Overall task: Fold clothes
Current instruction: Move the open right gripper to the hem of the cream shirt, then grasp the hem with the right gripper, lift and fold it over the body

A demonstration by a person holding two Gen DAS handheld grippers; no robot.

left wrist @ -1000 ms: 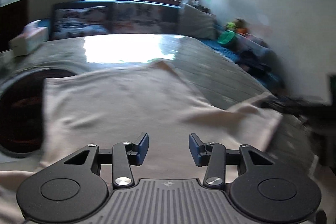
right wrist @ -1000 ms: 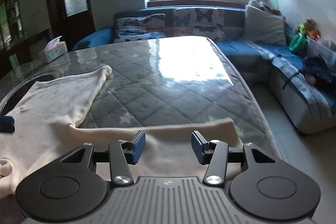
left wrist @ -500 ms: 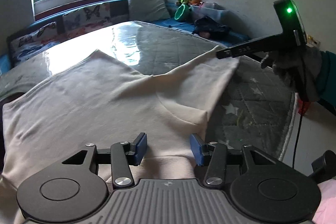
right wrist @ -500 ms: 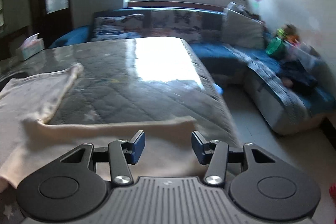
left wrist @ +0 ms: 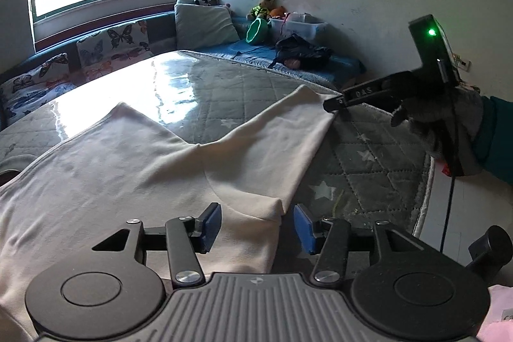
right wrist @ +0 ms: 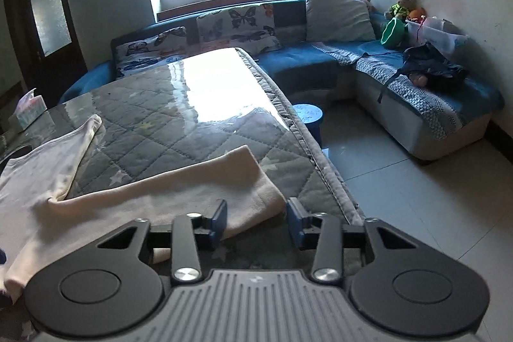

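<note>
A cream garment (left wrist: 144, 169) lies spread on the table's grey quilted cover (left wrist: 368, 181). My left gripper (left wrist: 258, 226) hovers low over its near folded edge. Its jaws are opening, and the cloth's corner lies between the blue pads without being pressed. In the right wrist view a sleeve of the garment (right wrist: 179, 191) stretches toward the table's right edge. My right gripper (right wrist: 256, 223) is at the sleeve's end, jaws closing, the cuff corner between the pads but not pinched. The left wrist view shows that right gripper (left wrist: 333, 106), held by a gloved hand (left wrist: 442, 120), at the cuff.
The table's right edge (right wrist: 323, 169) drops to a tiled floor with a blue stool (right wrist: 307, 114). A blue sofa (right wrist: 416, 104) with butterfly cushions wraps the far side. A tissue box (right wrist: 27, 112) stands at the far left of the table.
The left wrist view has swung right, bringing the sleeve and the right gripper into sight; its jaws stand a little wider. The right gripper has reached the sleeve's end and its jaws have narrowed.
</note>
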